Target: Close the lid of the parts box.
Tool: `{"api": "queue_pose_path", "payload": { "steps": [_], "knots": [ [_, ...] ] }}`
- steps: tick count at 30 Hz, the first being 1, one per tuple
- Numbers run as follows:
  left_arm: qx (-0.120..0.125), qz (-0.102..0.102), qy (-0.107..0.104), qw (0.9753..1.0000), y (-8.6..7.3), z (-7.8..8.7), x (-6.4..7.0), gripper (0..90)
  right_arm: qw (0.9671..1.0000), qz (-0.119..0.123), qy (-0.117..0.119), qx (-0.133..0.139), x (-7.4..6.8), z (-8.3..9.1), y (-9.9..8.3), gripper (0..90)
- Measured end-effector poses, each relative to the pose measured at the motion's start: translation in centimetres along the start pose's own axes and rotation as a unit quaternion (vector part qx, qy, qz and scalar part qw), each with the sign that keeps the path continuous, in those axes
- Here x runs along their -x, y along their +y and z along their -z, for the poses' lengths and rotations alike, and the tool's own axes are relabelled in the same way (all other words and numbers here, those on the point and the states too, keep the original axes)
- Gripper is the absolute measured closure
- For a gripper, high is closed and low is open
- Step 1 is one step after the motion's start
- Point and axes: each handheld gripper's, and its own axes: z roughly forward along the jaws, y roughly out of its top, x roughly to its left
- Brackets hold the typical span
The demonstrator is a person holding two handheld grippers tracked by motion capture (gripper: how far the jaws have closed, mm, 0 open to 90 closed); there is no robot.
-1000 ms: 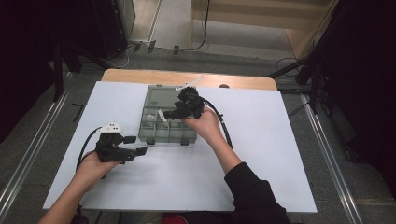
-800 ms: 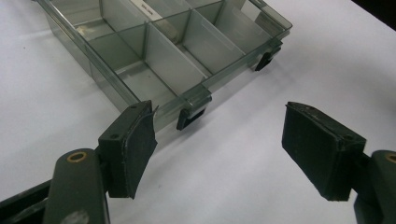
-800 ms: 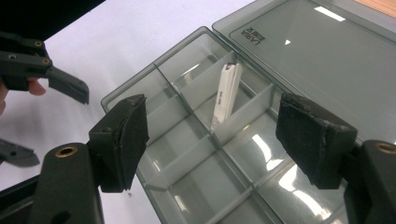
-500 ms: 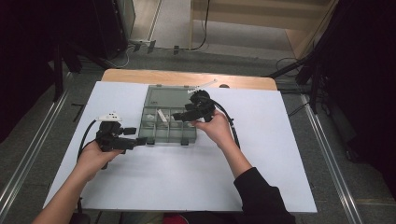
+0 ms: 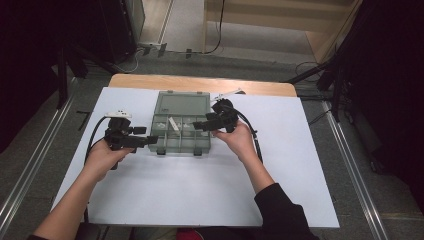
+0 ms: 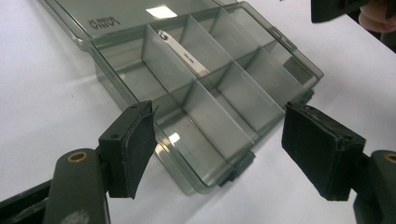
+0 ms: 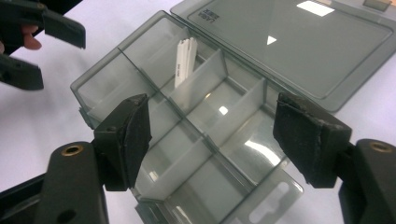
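Note:
A clear grey organiser box (image 5: 165, 141) lies open on the white sheet, lid (image 5: 182, 105) folded flat behind it. Thin dividers split it into several compartments (image 6: 210, 116). A stack of small white strips (image 7: 185, 60) leans in one compartment (image 5: 173, 123). My left gripper (image 5: 150, 140) is open at the box's front left corner (image 6: 196, 184), jaws wide apart with nothing between them. My right gripper (image 5: 196, 125) is open over the box's right side (image 7: 210, 140), also holding nothing. The left gripper (image 7: 46, 46) appears at the upper left of the right gripper view.
The white sheet (image 5: 200, 200) covers the table with bare wood (image 5: 200, 84) along the far edge. A small white item (image 5: 227, 93) lies by the lid's far right corner. Metal rails (image 5: 350, 165) run along both sides of the table.
My left gripper has moved right and forward to the box's front left corner. My right gripper has shifted slightly right and back over the box.

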Motion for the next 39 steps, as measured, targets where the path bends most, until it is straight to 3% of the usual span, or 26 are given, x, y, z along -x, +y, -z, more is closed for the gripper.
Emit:
{"api": "queue_pose_path", "payload": {
  "steps": [12,18,25,35,39],
  "knots": [
    [0.007,0.013,0.012,0.9998,2.0,-1.3,-1.7,25.8,0.9997,-0.016,-0.012,0.011,1.4,0.0,-0.3,31.1],
    [0.012,0.023,0.019,0.9995,2.9,-1.6,-2.6,26.6,0.9997,-0.011,-0.017,0.015,1.9,-0.3,-0.2,31.3],
    [0.010,0.021,0.035,0.9991,4.3,-2.4,-3.4,26.6,0.9991,-0.016,-0.038,0.010,2.9,-0.6,0.5,31.9],
    [0.015,0.030,0.069,0.9971,6.3,-3.7,-4.7,26.7,0.9963,-0.053,-0.063,0.025,4.4,-1.2,2.0,32.5],
    [0.022,0.047,0.077,0.9956,6.8,-4.4,-5.4,26.7,0.9952,-0.063,-0.072,0.021,4.9,-1.8,2.3,32.8]
  ]
}}
